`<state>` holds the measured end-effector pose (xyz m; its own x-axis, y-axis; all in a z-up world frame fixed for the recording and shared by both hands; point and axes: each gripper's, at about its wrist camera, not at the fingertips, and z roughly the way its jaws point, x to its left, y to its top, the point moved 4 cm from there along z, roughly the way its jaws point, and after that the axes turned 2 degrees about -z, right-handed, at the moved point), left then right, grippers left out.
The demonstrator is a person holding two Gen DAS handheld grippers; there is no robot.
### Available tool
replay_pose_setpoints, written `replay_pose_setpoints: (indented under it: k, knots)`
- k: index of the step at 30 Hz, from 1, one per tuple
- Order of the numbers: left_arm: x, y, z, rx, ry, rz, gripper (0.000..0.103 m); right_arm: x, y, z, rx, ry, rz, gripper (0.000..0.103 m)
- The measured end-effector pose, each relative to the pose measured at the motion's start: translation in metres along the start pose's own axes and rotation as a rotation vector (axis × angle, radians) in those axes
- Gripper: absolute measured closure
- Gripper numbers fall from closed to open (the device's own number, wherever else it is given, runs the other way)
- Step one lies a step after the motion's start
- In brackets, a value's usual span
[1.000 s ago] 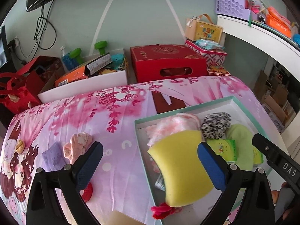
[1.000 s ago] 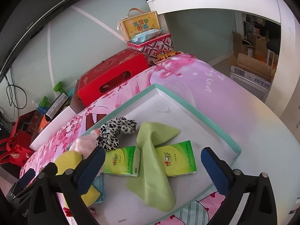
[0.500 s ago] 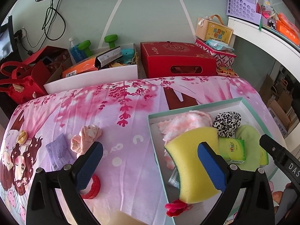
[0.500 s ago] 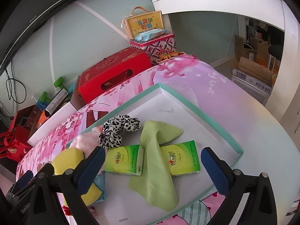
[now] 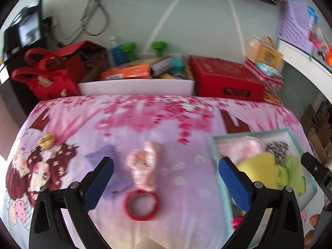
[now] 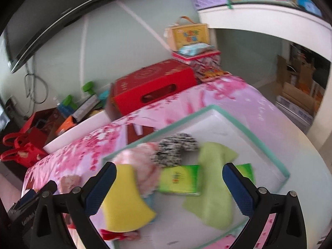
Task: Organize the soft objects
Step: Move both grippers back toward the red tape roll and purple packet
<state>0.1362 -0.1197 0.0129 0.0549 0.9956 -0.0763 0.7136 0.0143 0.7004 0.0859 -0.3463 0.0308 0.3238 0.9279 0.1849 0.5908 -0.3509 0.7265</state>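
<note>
The left claw point(image 5: 164, 176) is spread wide with nothing between its blue pads point(image 5: 99, 183), hanging over the pink flowered cloth point(image 5: 145, 120) that covers the table. Framed between the two pads lies a small pink fabric piece point(image 5: 144, 164) — blurred, so its exact shape cannot be told — and just on the near side of it a red ring point(image 5: 142, 206) rests flat on the cloth. A pale purple packet point(image 5: 110, 166) lies beside the left pad, partly behind it. Toward the right edge of the table sits a shallow white tray with a green rim point(image 5: 222, 188).

The right claw point(image 6: 169, 188) is also spread wide and empty, poised above that tray point(image 6: 267, 145). A yellow sponge point(image 6: 124, 201) lies at the tray's near left corner, close by the left pad, with a fluffy pink cloth point(image 6: 143, 166) touching its far side. Behind that, nearer the tray's far edge, is a black-and-white spotted scrunchie point(image 6: 172, 149). A light green cloth point(image 6: 213, 184) runs from the middle of the tray toward its near edge, draped between two green tissue packs point(image 6: 179, 180) — one mostly hidden behind the right pad. Something red point(image 6: 112, 234) pokes out at the near left corner under the sponge.

Past the far edge of the table stand a red box point(image 6: 153, 89), a white bin point(image 5: 137, 86) of odds and ends and red bags point(image 5: 47, 76).
</note>
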Motion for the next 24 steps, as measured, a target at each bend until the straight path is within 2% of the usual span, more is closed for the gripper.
replay_pose_setpoints:
  k: [12, 19, 24]
  knots:
    - [0.123, 0.007, -0.018, -0.046, 0.147, -0.229, 0.002, 0.103, -0.016, 0.002, -0.003, 0.143, -0.187, 0.0]
    - [0.166, 0.001, -0.023, -0.043, 0.184, -0.314, 0.002, 0.161, -0.037, 0.003, 0.014, 0.23, -0.285, 0.0]
    - [0.182, -0.003, -0.022, -0.044, 0.202, -0.336, 0.002, 0.191, -0.054, 0.01, 0.04, 0.256, -0.358, 0.0]
